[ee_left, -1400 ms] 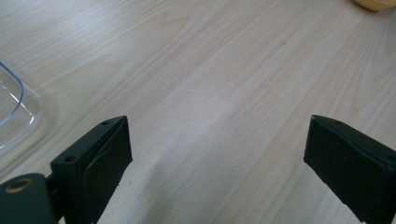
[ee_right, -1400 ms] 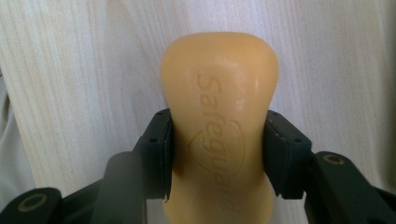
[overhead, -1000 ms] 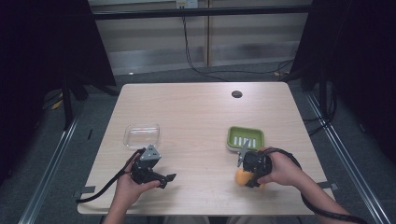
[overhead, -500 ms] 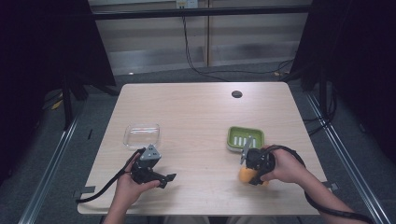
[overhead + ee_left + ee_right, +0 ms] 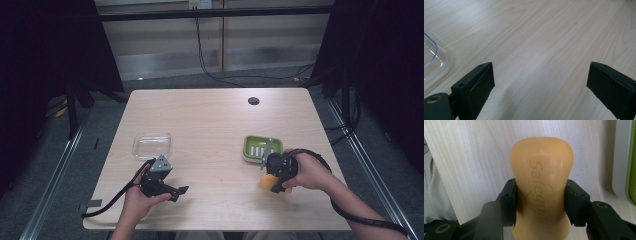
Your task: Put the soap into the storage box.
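Note:
An orange bar of soap with "Safeguard" pressed into it sits between the jaws of my right gripper, which is shut on its narrow waist. In the high view that gripper holds the soap low over the table, just in front of the green soap dish. My left gripper rests near the table's front left, held in a hand, its jaws wide apart over bare wood with nothing between them.
A clear plastic container lies left of centre, and its corner shows in the left gripper view. A dark round hole sits at the table's far side. The green dish's edge lies right of the soap.
The right gripper with the soap has shifted slightly, staying just in front of the green dish. The left gripper has kept still.

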### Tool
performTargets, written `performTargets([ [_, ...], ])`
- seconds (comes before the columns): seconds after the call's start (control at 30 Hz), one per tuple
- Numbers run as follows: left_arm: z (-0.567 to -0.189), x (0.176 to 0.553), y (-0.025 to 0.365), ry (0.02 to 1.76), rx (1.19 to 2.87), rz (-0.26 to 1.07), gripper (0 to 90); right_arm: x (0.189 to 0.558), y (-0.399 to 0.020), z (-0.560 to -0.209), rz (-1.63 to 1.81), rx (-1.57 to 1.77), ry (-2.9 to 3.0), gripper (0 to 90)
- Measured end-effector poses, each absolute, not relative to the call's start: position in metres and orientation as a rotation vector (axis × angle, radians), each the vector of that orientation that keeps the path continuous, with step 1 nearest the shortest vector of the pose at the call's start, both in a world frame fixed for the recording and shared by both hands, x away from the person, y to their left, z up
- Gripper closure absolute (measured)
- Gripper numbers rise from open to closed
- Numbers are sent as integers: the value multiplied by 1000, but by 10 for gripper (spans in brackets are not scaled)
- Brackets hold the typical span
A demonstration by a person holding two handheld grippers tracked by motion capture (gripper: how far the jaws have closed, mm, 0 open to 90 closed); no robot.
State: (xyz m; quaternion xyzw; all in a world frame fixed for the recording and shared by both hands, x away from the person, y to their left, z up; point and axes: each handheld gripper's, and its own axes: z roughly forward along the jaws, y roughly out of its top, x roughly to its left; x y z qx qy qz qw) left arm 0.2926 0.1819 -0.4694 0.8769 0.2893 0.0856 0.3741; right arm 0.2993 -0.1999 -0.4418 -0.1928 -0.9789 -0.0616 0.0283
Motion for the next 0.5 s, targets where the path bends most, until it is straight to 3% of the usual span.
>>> performTargets([
  [0.5,-469,293,183,729,2255,222,74,309,-203,-428,-182,-599,-3035,505],
])
